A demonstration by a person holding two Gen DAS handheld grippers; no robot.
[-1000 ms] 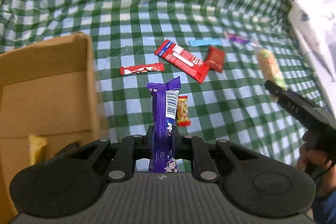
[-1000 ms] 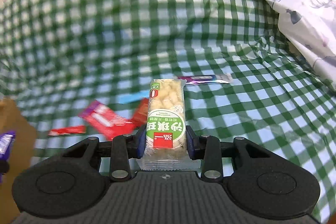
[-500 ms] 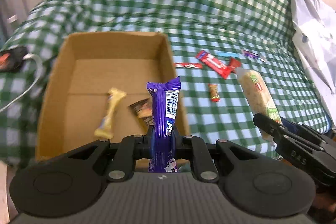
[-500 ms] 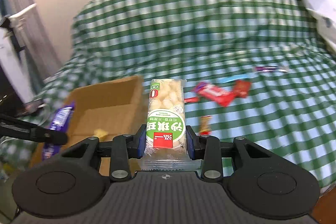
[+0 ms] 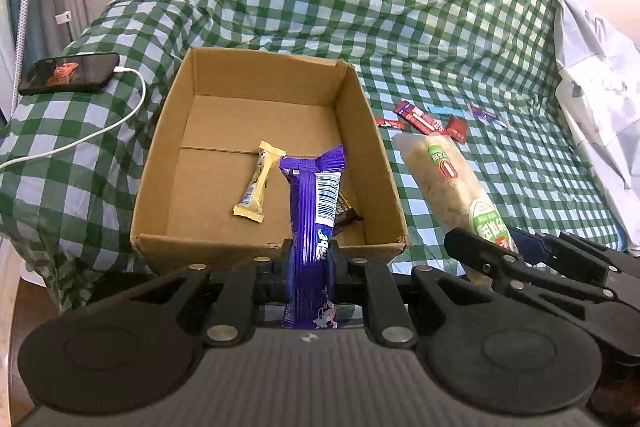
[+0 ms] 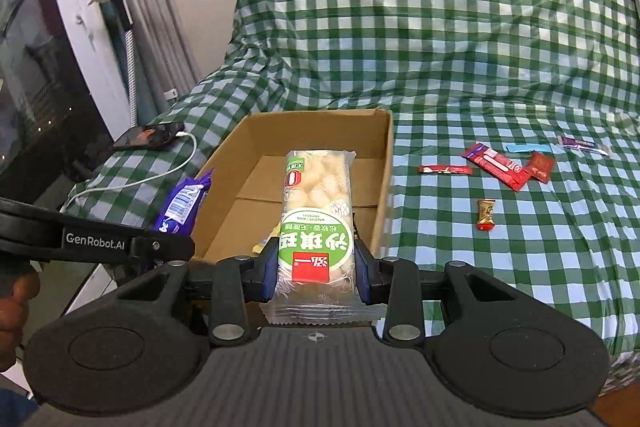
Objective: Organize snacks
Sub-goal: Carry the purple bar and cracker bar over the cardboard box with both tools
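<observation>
As held upright, glossy purple bar (image 5: 311, 223), barcode panel, perhaps crinkled ends

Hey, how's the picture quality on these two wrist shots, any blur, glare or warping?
Left wrist view: sharp, evenly lit, no glare; the cardboard box edges bow from the fisheye, corners are dark. Right wrist view: mostly sharp, the purple bar slightly soft, and the window frame at left curves strongly.
</observation>
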